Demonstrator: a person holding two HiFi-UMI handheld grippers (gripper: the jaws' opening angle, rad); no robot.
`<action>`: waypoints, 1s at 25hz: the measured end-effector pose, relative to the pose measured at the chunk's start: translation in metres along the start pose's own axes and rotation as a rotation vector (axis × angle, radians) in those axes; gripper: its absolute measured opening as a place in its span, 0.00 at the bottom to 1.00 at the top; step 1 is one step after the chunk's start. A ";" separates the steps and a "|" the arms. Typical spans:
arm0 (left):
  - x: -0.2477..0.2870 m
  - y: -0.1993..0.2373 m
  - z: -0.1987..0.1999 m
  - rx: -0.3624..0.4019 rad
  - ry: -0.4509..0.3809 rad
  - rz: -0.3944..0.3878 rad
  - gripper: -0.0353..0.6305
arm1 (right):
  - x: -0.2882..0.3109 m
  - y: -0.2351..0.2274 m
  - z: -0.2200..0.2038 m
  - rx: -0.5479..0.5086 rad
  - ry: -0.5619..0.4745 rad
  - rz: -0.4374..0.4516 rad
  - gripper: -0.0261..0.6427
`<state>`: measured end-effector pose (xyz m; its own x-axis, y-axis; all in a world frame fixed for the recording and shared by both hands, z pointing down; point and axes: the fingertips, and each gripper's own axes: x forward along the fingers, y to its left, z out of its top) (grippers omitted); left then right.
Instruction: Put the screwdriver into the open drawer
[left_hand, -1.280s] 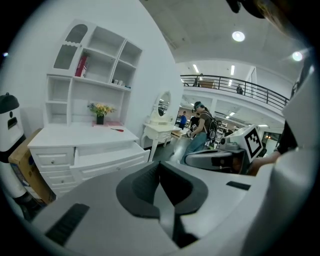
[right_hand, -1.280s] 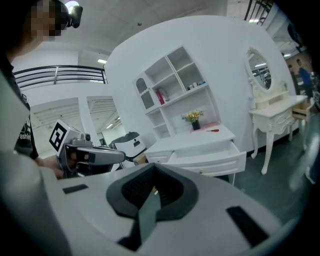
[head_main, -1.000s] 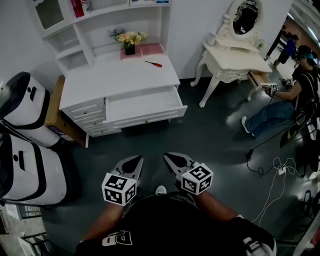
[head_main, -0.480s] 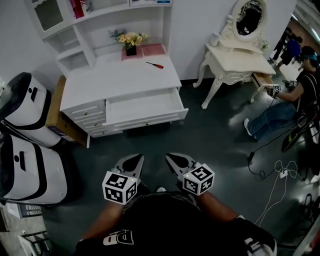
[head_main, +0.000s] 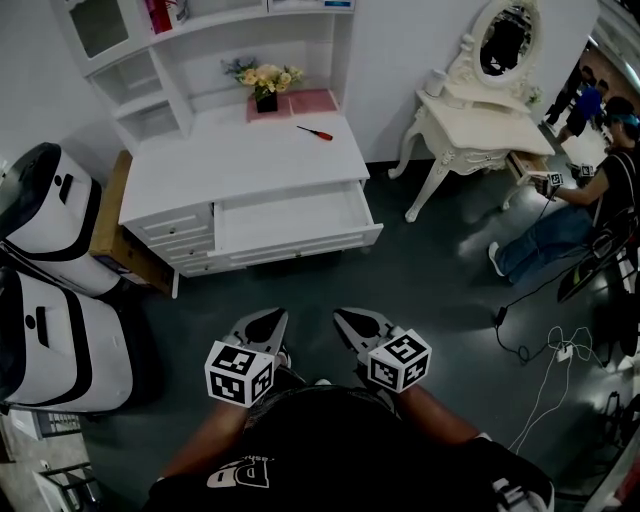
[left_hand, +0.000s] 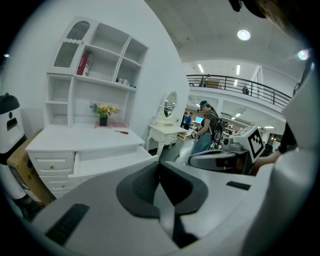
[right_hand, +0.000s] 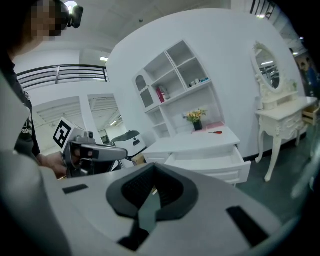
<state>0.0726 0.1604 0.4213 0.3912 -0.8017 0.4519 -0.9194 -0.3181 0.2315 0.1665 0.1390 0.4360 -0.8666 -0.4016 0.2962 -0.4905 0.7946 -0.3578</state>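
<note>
both empty, closed: left gripper (head_main: 262, 327) beside right gripper (head_main: 354, 325), angled slightly downward.

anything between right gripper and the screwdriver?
From right gripper to screwdriver, head view: dark floor, the open drawer, then bare desk top.
</note>
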 end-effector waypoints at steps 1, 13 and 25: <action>0.002 0.004 0.003 -0.001 -0.002 -0.002 0.08 | 0.003 -0.001 0.001 -0.001 0.003 -0.001 0.05; 0.042 0.063 0.023 -0.032 0.018 -0.017 0.08 | 0.058 -0.028 0.016 0.009 0.055 -0.025 0.05; 0.088 0.133 0.063 -0.026 0.029 -0.027 0.08 | 0.131 -0.065 0.053 0.022 0.074 -0.049 0.05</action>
<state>-0.0182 0.0158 0.4377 0.4177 -0.7775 0.4702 -0.9070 -0.3260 0.2667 0.0795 0.0107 0.4511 -0.8327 -0.4044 0.3782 -0.5348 0.7645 -0.3600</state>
